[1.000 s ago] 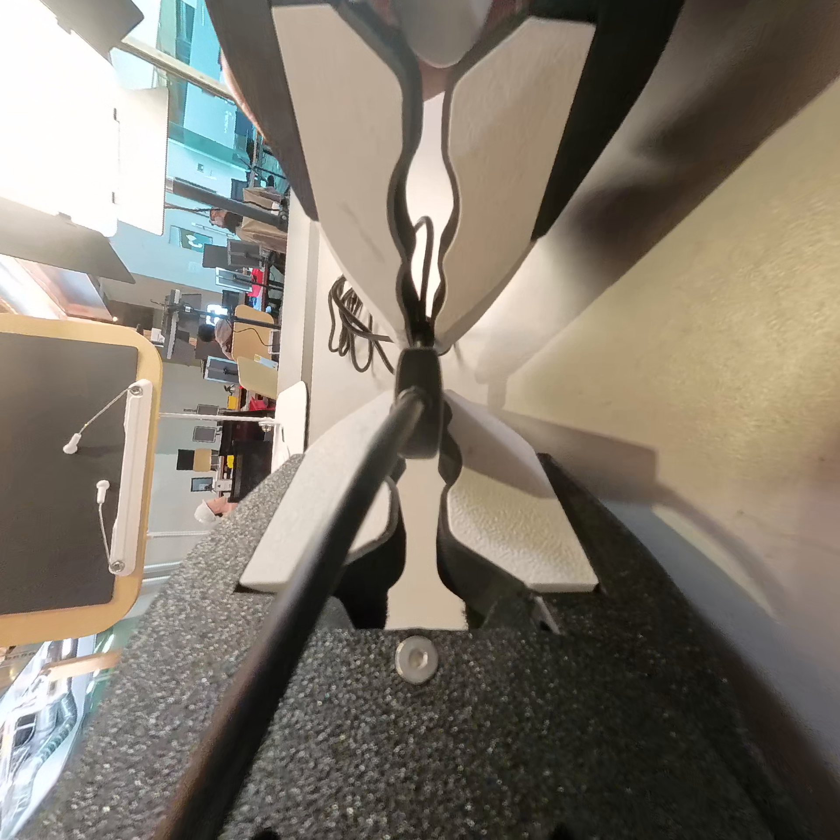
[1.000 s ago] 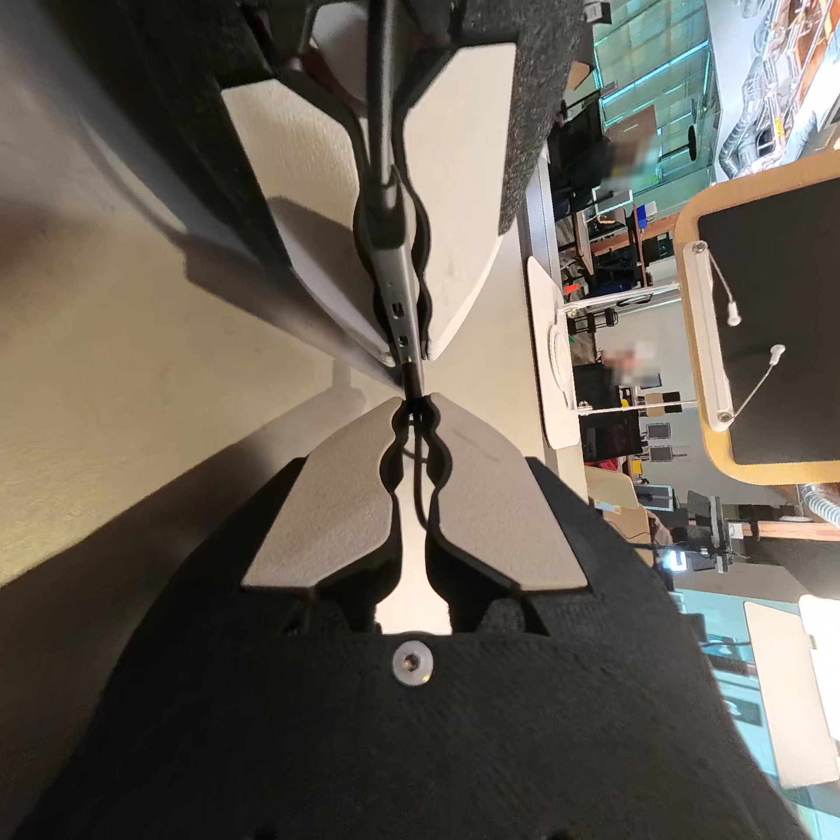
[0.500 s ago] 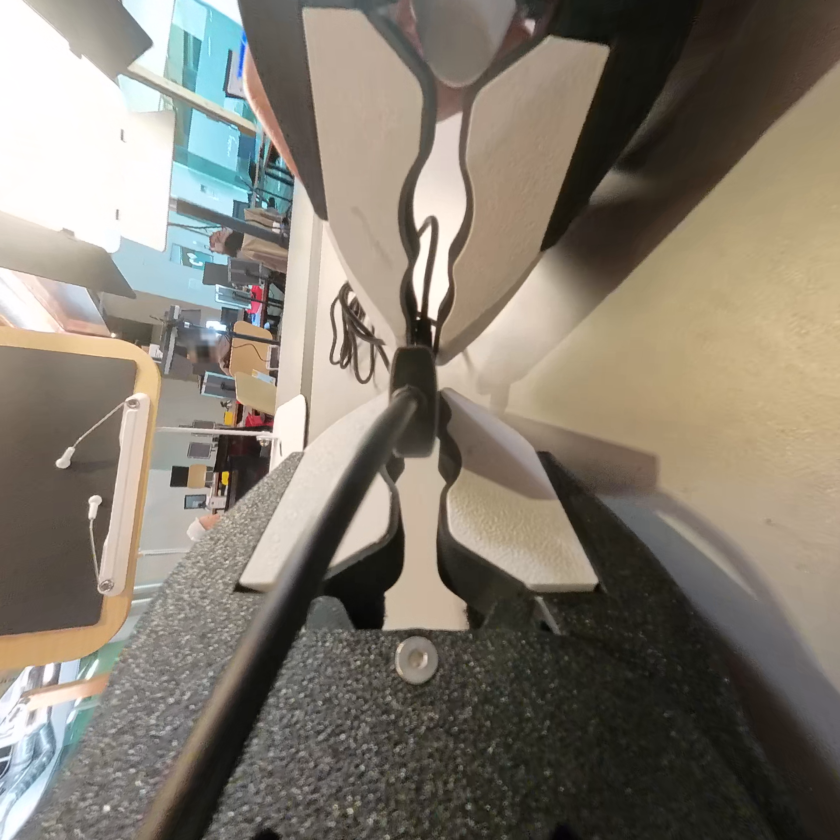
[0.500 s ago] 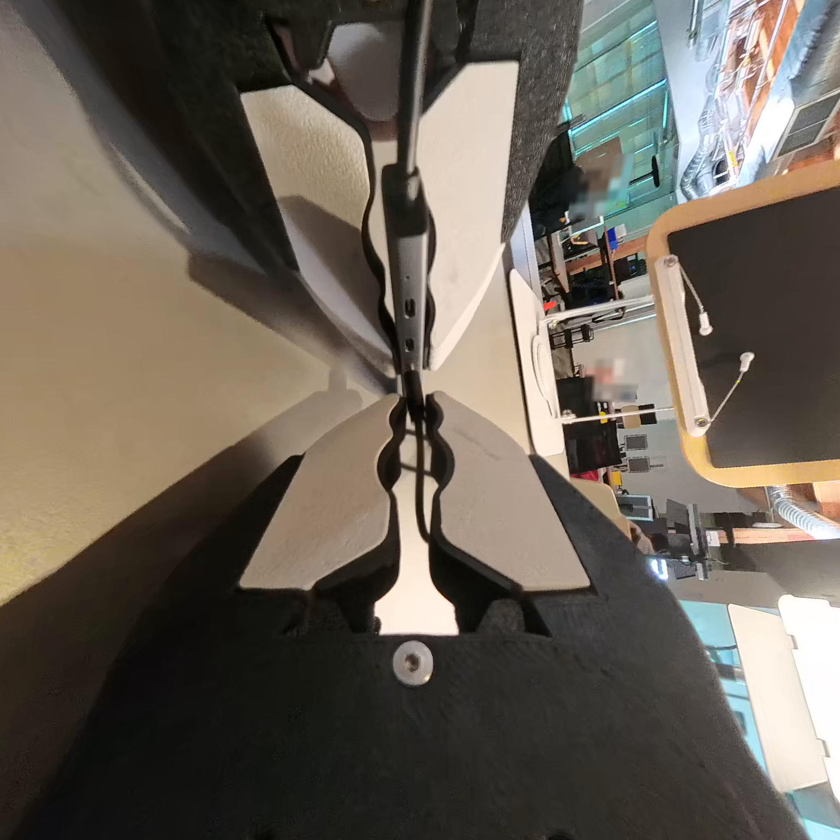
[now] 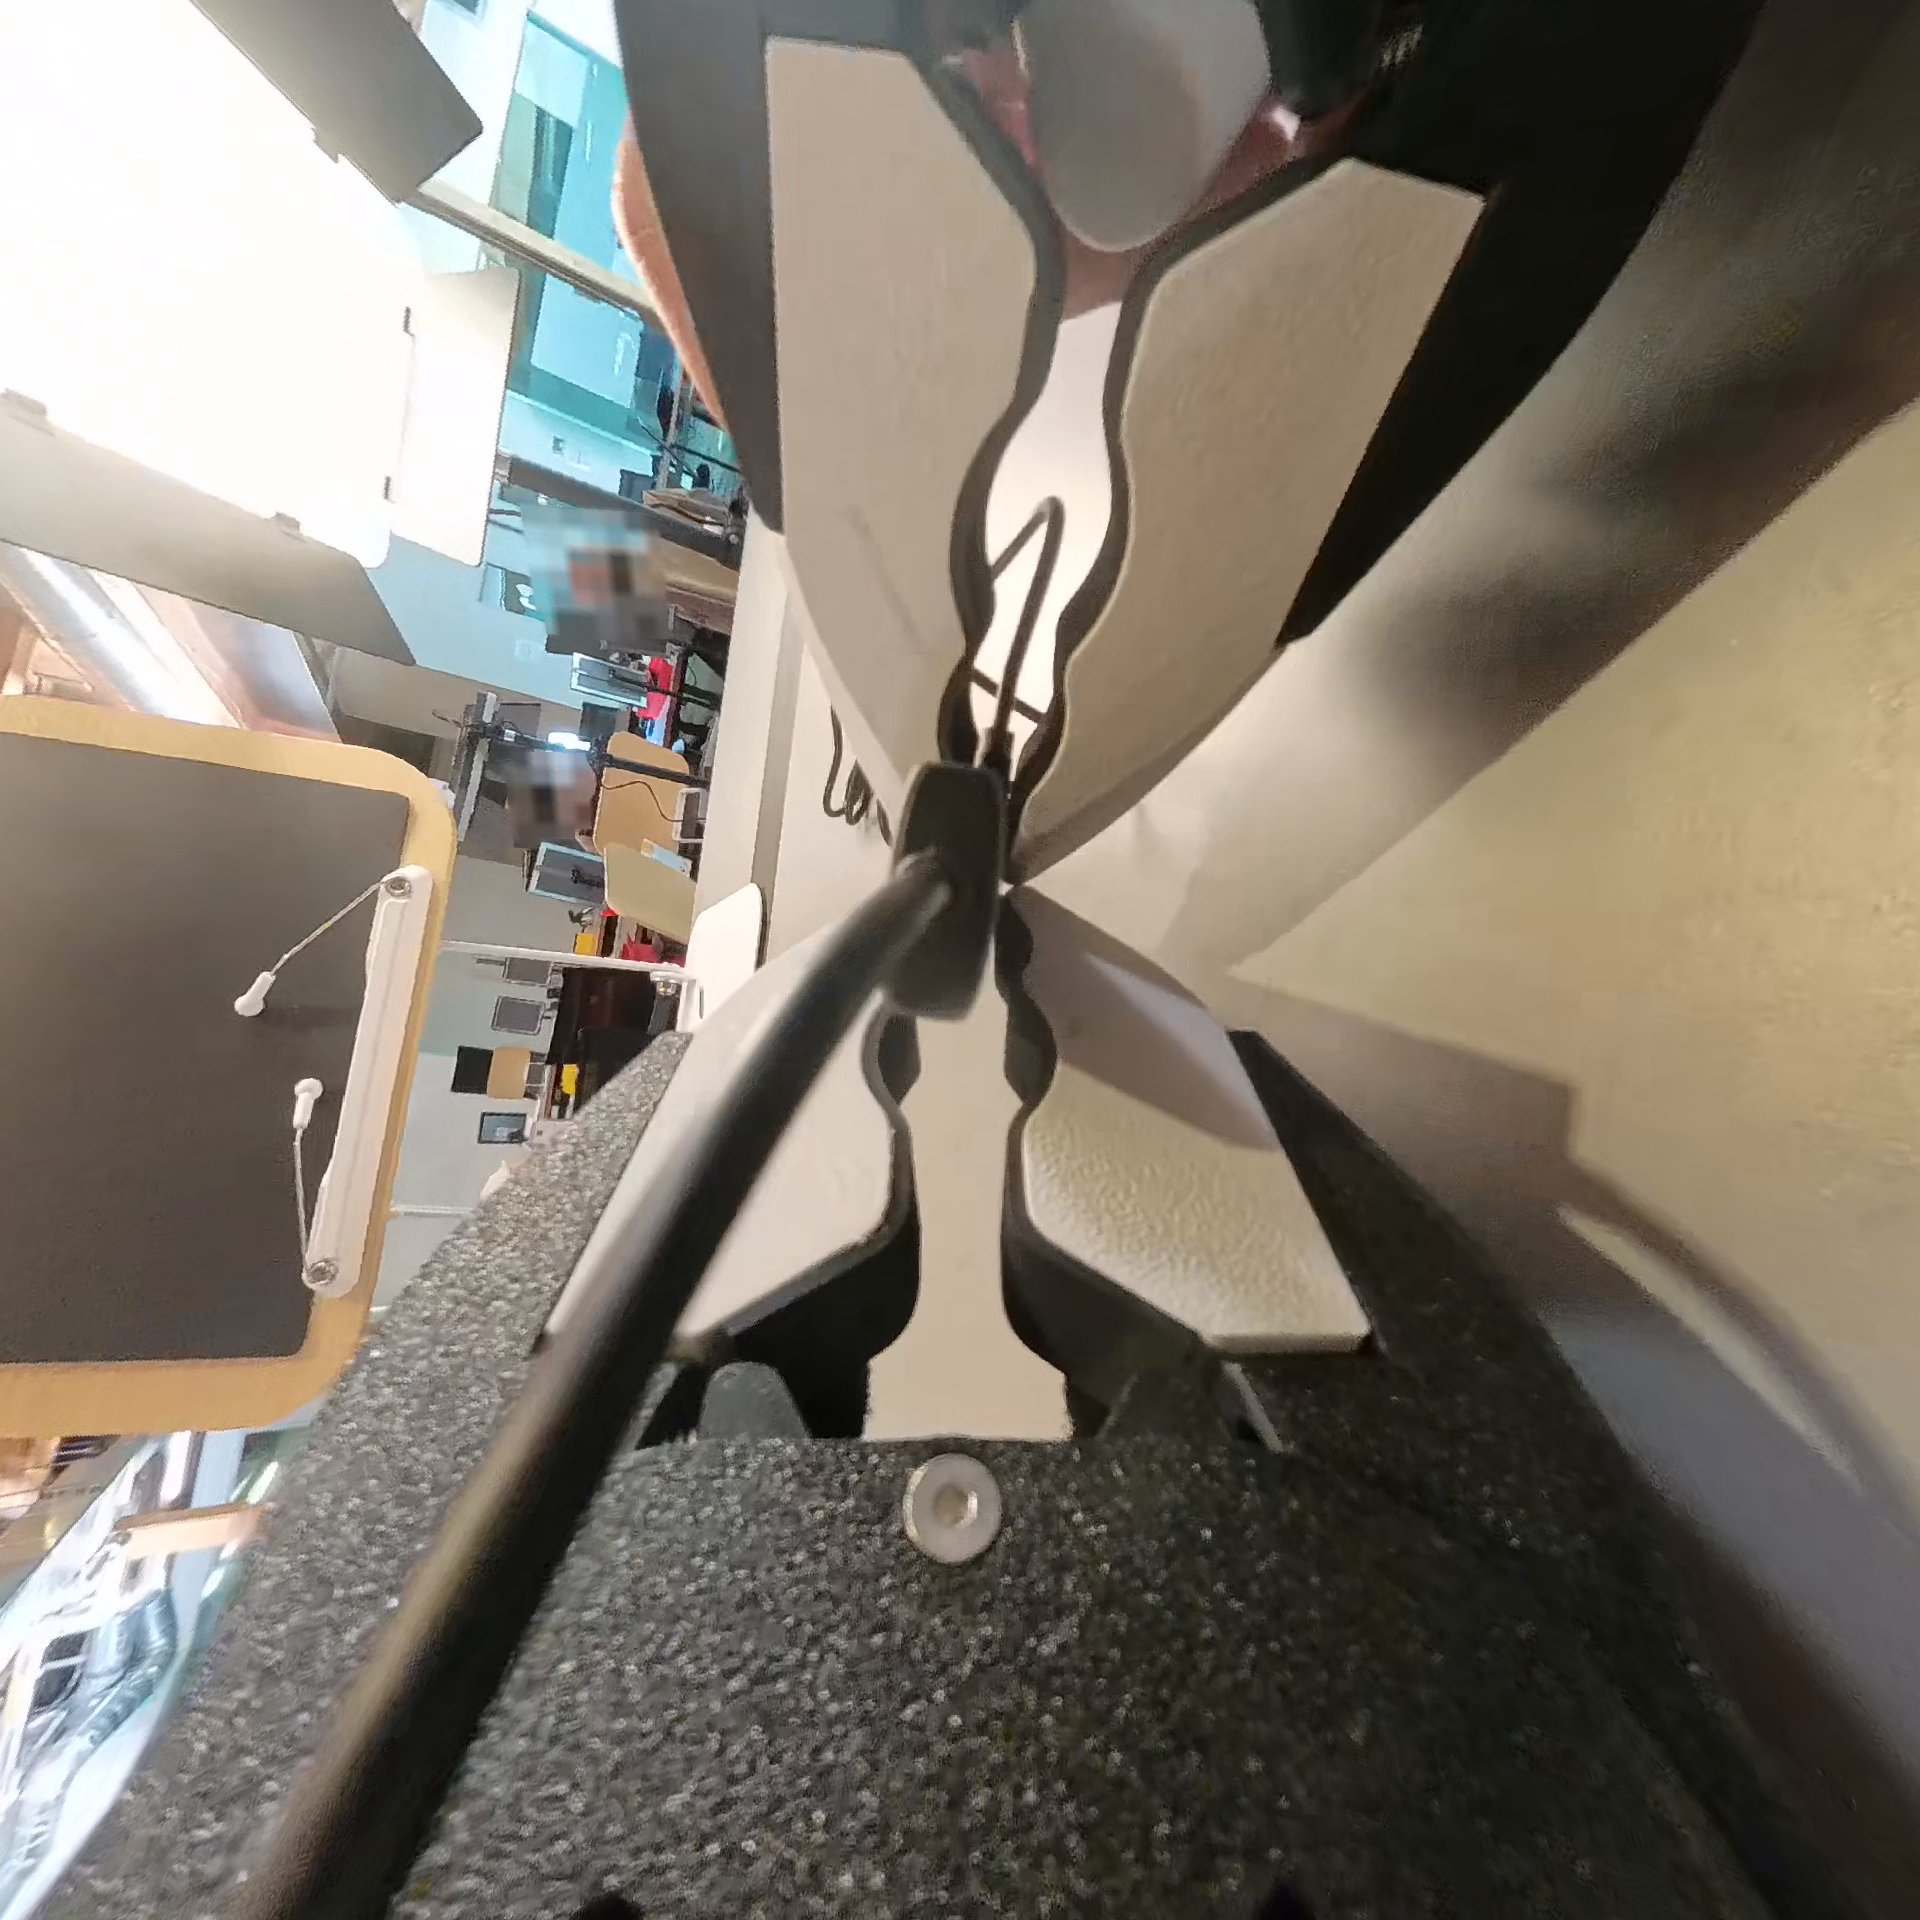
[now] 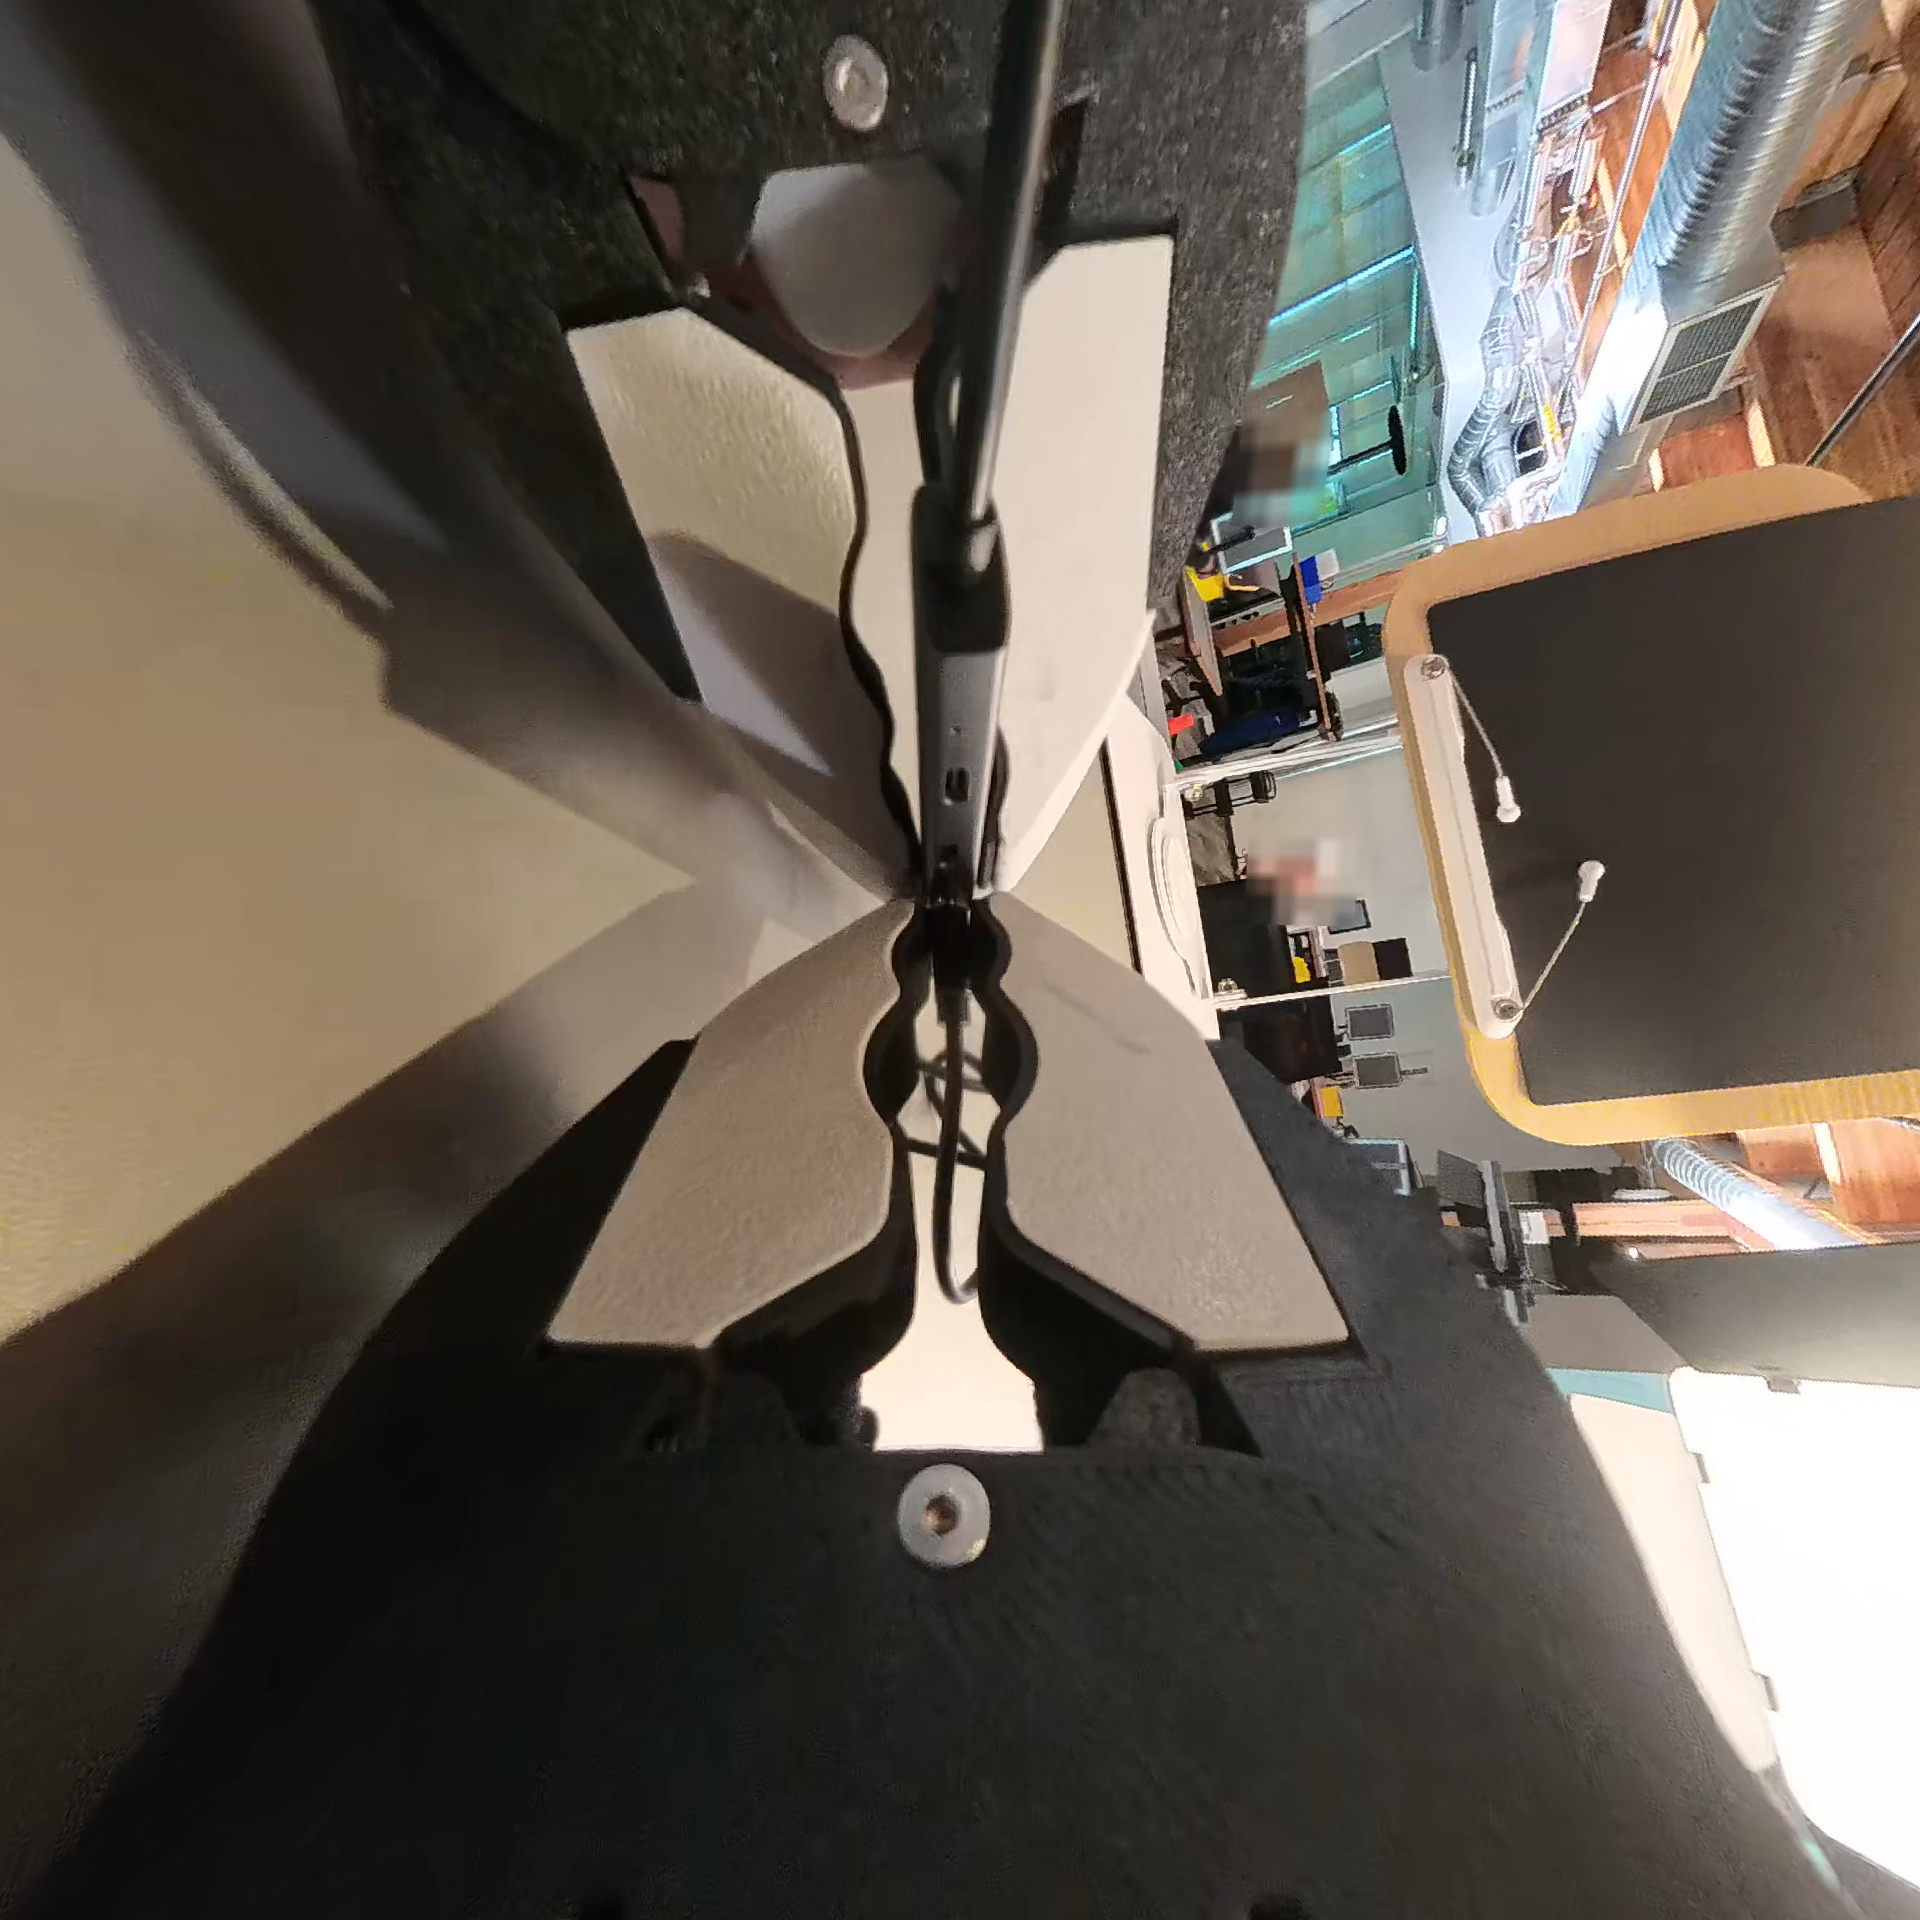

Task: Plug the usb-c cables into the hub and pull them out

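My two grippers meet tip to tip above the table. My left gripper is shut on the slim grey hub. The hub's black end cap and thick black cable run back along its fingers. My right gripper is shut on a USB-C plug, and the plug's thin black cable loops back between its fingers. The plug meets the hub's end, but how deep it sits is hidden. Each view shows the other gripper at the top: the right gripper in the left wrist view, the left gripper in the right wrist view.
The cream table lies just beside both grippers. A coil of black cables lies on it farther off, beside a white pad. A wood-framed black board and a room with people lie beyond the edge. Both grippers' tips are close together, under 4 cm apart.
Both grippers stay shut and tip to tip. Both views have tilted a little. The hub has swung from a slant to nearly in line with the plug.
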Available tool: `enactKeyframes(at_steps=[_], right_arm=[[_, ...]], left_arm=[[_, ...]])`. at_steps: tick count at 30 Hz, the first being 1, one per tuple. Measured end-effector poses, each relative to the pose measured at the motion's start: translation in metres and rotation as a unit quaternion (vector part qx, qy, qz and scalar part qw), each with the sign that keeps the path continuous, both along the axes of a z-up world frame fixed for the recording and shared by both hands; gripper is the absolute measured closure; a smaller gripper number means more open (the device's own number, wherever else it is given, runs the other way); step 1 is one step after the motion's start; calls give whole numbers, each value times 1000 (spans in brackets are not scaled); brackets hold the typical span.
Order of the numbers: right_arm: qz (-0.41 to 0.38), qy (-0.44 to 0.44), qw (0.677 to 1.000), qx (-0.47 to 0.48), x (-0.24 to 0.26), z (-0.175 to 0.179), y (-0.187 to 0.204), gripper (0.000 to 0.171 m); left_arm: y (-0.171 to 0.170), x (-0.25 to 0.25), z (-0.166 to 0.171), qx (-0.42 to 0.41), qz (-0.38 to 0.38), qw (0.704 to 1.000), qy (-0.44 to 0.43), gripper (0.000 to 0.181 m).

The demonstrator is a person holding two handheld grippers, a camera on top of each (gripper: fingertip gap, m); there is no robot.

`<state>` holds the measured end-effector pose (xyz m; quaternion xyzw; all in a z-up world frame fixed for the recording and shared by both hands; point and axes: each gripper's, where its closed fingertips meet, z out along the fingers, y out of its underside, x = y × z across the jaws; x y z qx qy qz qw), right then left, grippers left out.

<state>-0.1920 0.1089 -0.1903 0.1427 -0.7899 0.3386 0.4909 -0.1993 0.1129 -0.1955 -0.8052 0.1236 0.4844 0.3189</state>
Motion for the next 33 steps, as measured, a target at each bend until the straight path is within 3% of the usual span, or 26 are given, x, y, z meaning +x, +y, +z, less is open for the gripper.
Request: enactKeyframes(at_steps=[18, 22, 23, 28, 33], right_arm=[[6, 43, 999, 4, 5, 5, -2, 164], [-31, 49, 998, 27, -4, 5, 8, 164], [-42, 53, 997, 28, -6, 7, 11, 164], [-82, 75, 993, 37, -16, 34, 25, 164], [-108, 122, 984, 69, -28, 90, 42, 165]], left_arm=[[-3, 6, 5, 12, -12, 1000, -2, 167], [-1, 5, -10, 45, 5, 994, -103, 140], [-3, 3, -14, 49, 19, 991, -121, 143], [-5, 0, -14, 66, 30, 987, -144, 145], [-3, 4, -14, 73, 19, 985, -156, 147]])
